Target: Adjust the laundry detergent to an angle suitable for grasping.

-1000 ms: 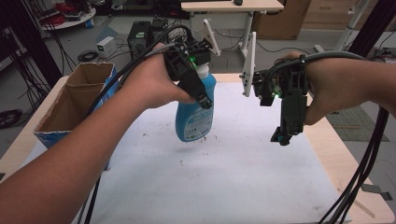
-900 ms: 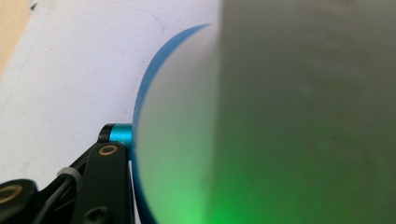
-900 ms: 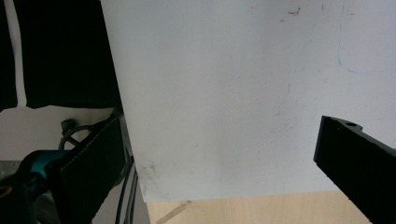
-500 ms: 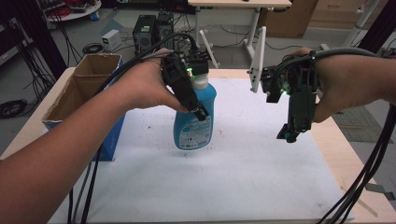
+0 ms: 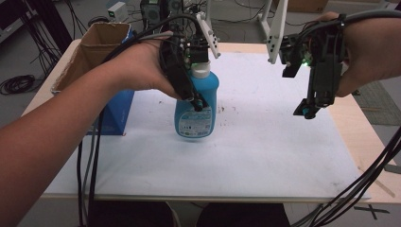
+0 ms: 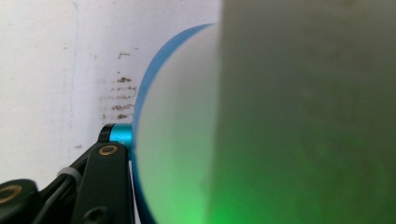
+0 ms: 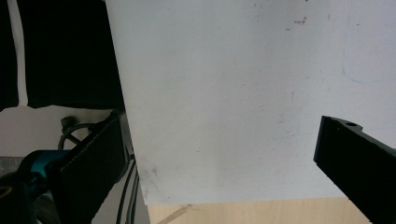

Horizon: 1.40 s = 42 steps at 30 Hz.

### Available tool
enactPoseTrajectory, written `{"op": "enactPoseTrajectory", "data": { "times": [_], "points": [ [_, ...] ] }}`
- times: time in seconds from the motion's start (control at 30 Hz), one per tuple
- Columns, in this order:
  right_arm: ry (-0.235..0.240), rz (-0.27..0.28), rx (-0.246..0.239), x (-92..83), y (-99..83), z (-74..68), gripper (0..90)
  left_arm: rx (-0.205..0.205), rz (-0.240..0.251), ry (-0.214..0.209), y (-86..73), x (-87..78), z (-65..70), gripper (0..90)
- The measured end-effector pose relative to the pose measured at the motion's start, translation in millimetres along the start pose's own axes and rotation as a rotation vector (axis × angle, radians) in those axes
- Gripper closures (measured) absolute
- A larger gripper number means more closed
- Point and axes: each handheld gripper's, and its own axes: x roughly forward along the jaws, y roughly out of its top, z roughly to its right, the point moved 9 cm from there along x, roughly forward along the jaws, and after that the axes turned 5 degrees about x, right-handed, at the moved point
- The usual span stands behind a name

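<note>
**High view: blue bottle gripped upright over the white sheet**

High view shows the left gripper (image 5: 191,97) clamped on the blue bottle (image 5: 196,113), white cap up, base at the white sheet (image 5: 236,156) near the table's middle. A cardboard box (image 5: 90,52) stands far left. At the right, the right gripper (image 5: 309,111) hangs above the sheet, jaws wide and empty.

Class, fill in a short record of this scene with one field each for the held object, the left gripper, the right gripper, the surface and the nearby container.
Held object: blue bottle with a white cap, upright over the table
Left gripper: shut on the bottle's upper body
Right gripper: open, empty, pointing down above the table
Surface: white table, lightly stained
Nearby container: open cardboard box at the table's left edge
</note>
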Motion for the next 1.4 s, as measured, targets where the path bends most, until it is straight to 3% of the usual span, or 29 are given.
{"op": "enactPoseTrajectory", "data": {
  "times": [0.13,0.33,0.7,0.9,1.2,1.4],
  "points": [
    [0.002,-0.005,0.0,0.9,2.1,0.5,1.4,0.042,0.011,-0.024,-6.0,5.9,4.4,44.0],
    [0.008,-0.006,-0.004,1.8,4.1,0.2,1.4,0.118,-0.045,-0.042,-18.3,14.7,11.9,44.0],
    [0.003,-0.008,-0.006,2.5,6.2,0.1,1.4,0.21,0.022,-0.08,-26.2,17.9,21.9,43.9],
    [0.005,-0.003,-0.006,2.8,6.9,-0.9,1.4,0.237,0.035,-0.111,-28.7,18.3,24.5,43.8],
    [0.005,-0.006,-0.005,4.3,6.2,-0.8,1.4,0.26,0.024,-0.101,-33.9,22.5,25.0,43.7],
    [0.007,-0.006,-0.006,5.3,8.5,-0.5,1.4,0.248,0.01,-0.097,-33.3,22.9,24.6,43.2]
  ]
}}
